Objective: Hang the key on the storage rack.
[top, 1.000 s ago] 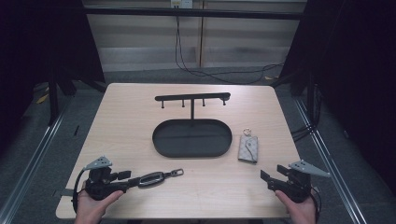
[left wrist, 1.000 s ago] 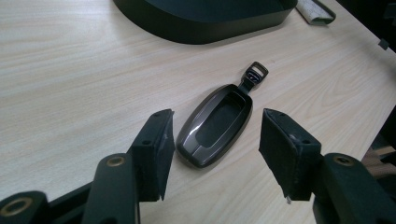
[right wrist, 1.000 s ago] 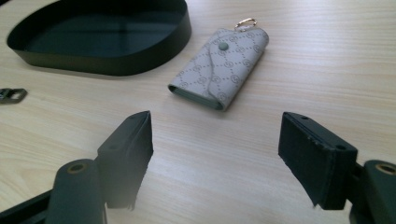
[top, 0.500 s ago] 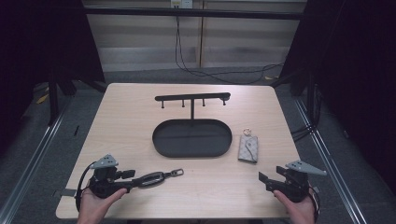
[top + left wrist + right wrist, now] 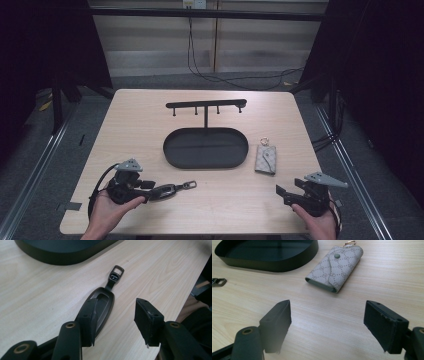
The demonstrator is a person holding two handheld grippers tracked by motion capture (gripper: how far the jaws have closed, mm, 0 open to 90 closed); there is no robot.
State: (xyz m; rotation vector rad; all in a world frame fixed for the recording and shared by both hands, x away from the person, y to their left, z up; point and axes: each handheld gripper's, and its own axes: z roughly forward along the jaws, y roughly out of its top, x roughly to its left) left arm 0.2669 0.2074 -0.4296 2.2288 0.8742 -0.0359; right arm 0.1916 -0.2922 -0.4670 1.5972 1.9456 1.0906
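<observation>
A black key fob (image 5: 167, 189) with a metal loop (image 5: 117, 271) lies flat on the wooden table, near the front left. My left gripper (image 5: 150, 189) reaches over its near end. In the left gripper view the left pad (image 5: 87, 315) rests against the fob (image 5: 103, 302), while the right pad (image 5: 147, 320) stands well off it. Those jaws have just been closing, with the fob's end between them. At the front right my right gripper (image 5: 281, 193) stands wide open (image 5: 327, 305) over bare table, short of a patterned grey key case (image 5: 335, 267).
A black oval tray (image 5: 172, 155) sits mid-table, with a black hook rack (image 5: 206, 104) rising behind it. The key case (image 5: 265, 160) lies just right of the tray. The table's front edge runs close under both hands.
My left gripper has moved right and slightly up, over the fob's near end. The fob has stayed in place. The right gripper has kept its place.
</observation>
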